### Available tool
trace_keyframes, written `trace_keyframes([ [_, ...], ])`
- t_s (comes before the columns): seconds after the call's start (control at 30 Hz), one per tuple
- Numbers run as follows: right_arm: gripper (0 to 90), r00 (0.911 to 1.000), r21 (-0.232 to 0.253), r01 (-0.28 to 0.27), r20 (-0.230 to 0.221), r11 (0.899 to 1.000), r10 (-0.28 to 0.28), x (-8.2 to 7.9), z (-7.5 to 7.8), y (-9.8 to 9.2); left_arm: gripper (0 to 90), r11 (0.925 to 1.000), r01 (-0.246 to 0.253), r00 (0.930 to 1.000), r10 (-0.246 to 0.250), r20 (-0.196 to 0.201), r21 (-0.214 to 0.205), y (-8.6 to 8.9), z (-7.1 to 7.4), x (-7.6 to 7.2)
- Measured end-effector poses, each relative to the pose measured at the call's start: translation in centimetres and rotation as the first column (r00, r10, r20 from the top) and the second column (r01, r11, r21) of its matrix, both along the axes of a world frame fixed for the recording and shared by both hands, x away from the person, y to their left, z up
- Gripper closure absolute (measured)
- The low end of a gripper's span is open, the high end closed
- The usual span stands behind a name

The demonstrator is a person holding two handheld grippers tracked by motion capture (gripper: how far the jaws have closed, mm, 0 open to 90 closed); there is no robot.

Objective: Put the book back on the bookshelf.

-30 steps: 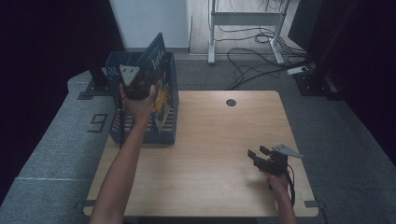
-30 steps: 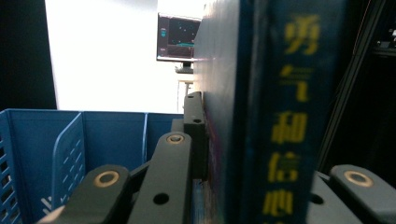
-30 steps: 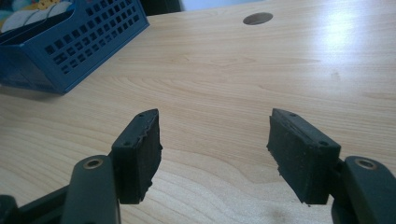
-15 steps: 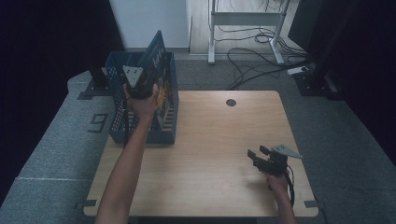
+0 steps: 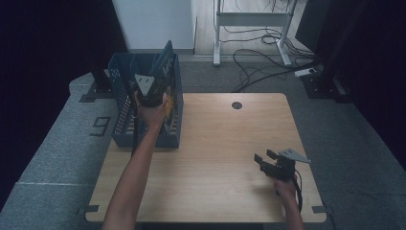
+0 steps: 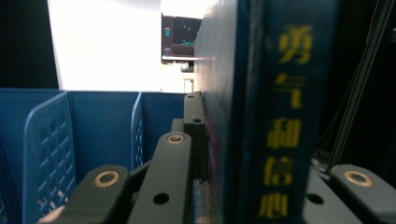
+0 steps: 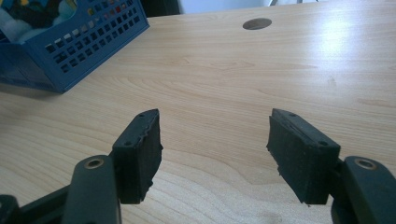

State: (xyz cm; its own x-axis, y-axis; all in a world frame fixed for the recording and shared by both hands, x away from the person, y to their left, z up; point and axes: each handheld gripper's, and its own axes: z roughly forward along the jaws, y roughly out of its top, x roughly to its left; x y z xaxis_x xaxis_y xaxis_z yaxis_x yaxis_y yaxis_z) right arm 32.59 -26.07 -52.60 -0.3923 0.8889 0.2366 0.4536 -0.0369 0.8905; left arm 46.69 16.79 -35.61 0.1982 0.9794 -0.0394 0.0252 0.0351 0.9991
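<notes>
While the blue book (image 6: 275, 112) stands upright on its edge, spine with yellow characters facing the camera, it sits clamped in the left hand-held gripper (image 5: 152, 92), one jaw flat on each cover, so it can slide straight down between the dividers of the blue basket (image 5: 125, 124). That book is half inside the basket at the left back corner of the tabletop (image 5: 225, 143), its top corner poking above the rim, right under the hand. By my reading it's being filed into a slot. Well apart, near the front right edge, the right hand-held gripper (image 7: 212, 149) rests low, jaws spread wide around nothing, simply waiting.
</notes>
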Motion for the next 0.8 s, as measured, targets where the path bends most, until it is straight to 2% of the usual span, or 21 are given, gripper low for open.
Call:
trace_keyframes([
  [0.13,33.7,1.0,0.001,0.0,0.002,1.0,0.0,0.0,0.0,0.0,81.5,1.0,0.004,0.9999,-0.004,-0.01,0.006,-0.3,-0.9,0.0],
  [0.23,33.7,1.0,0.002,0.0,0.0,1.0,0.0,0.0,0.0,0.0,81.3,0.9996,0.01,0.9992,-0.009,-0.04,0.026,-0.6,-1.7,0.1],
  [0.33,33.7,1.0,0.002,-0.004,-0.007,1.0,0.004,0.0,-0.1,0.1,81.1,0.9997,0.013,0.998,-0.012,-0.063,0.022,-0.6,-2.5,0.1],
  [0.37,33.7,1.0,-0.001,-0.006,-0.008,1.0,0.006,0.0,-0.1,0.1,80.9,0.9997,0.016,0.9982,-0.015,-0.058,0.019,-0.5,-2.7,0.0],
  [0.53,33.7,0.9999,-0.001,-0.009,-0.014,1.0,0.009,0.1,-0.2,0.1,78.2,0.9986,0.049,0.9967,-0.048,-0.065,0.02,-0.6,-2.8,-0.6],
  [0.8,33.6,0.9996,-0.008,-0.019,-0.021,1.0,0.018,0.0,-0.2,0.4,67.0,0.9941,0.104,0.9909,-0.101,-0.088,0.029,-1.1,-2.6,-1.7],
])
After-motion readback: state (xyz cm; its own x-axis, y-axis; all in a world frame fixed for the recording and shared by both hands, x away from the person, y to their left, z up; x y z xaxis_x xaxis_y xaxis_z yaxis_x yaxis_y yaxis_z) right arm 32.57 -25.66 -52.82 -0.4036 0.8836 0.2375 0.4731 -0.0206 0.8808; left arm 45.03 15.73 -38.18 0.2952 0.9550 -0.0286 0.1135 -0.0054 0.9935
